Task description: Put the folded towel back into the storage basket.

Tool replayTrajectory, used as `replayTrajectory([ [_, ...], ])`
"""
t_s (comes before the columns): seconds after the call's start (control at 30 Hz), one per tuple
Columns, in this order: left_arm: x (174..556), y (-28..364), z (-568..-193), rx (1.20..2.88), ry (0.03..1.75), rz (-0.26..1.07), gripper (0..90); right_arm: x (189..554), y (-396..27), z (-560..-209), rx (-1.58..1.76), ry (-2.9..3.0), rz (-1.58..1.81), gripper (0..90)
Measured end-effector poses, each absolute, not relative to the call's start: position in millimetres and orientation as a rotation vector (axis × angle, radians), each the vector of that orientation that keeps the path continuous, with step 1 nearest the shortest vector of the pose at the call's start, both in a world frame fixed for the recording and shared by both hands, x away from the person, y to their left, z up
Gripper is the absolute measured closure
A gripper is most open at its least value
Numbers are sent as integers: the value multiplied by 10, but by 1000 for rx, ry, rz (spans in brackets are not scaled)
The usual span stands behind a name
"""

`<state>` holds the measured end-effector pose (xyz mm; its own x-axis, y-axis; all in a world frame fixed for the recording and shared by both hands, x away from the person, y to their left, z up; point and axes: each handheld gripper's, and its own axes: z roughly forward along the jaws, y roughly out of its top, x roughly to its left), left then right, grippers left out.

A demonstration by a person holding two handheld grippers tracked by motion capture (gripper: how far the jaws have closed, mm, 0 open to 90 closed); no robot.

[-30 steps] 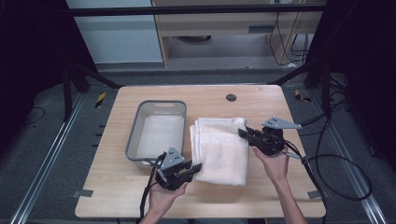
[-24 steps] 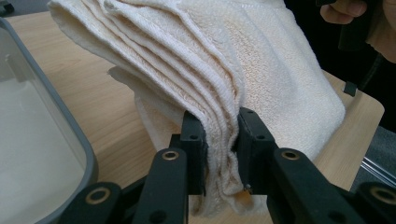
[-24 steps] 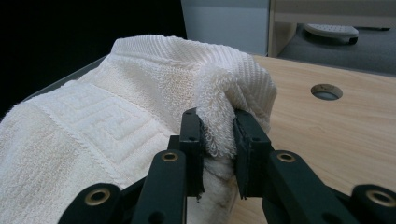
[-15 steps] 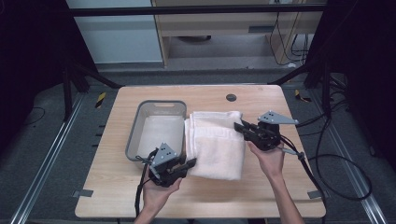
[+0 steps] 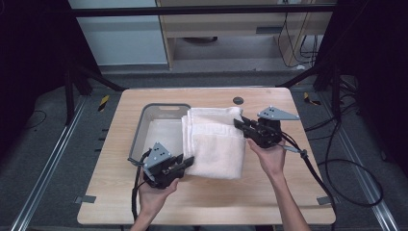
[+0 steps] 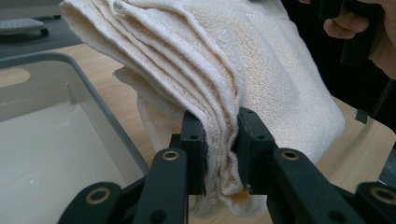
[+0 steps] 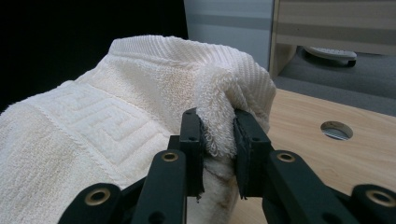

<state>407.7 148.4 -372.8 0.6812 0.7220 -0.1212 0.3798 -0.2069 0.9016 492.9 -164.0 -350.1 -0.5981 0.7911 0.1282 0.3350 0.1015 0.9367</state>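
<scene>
A folded cream towel (image 5: 214, 142) hangs between both grippers above the wooden table (image 5: 288, 192), its left edge over the rim of the grey bin (image 5: 137, 134). My left gripper (image 5: 186, 162) is shut on the towel's near left corner; in the left gripper view the stacked layers (image 6: 219, 140) are pinched between the jaws (image 6: 219, 156). My right gripper (image 5: 239, 124) is shut on the towel's far right edge; in the right gripper view a thick fold (image 7: 219, 126) is squeezed between its jaws (image 7: 217, 154).
The grey bin (image 6: 93, 121) is open and holds nothing. A round cable hole (image 5: 238, 100) sits near the table's far edge, also seen in the right gripper view (image 7: 336, 129). Cables (image 5: 337, 163) trail off the table's right side. A shelf unit (image 5: 231, 19) stands beyond.
Both grippers have lifted and carried the towel leftward, so its left edge now overlaps the bin's right side. Both grips on the towel are unchanged.
</scene>
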Motion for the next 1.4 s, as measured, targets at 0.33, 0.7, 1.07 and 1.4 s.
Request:
replayTrajectory([
  [0.33, 4087, 1592, -3663, 1802, 886, 436, 738, 4987, -1503, -3387, 1081, 1977, 1511, 756],
  [0.7, 4109, 1749, -3592, 1770, 919, 467, 738, 5076, -1300, -3278, 1056, 1986, 1508, 756],
  [1.07, 4132, 1934, -3525, 1733, 952, 493, 738, 5149, -1091, -3203, 1040, 1984, 1518, 756],
  [1.4, 4145, 2085, -3470, 1706, 983, 522, 738, 5195, -919, -3140, 1016, 1980, 1529, 756],
])
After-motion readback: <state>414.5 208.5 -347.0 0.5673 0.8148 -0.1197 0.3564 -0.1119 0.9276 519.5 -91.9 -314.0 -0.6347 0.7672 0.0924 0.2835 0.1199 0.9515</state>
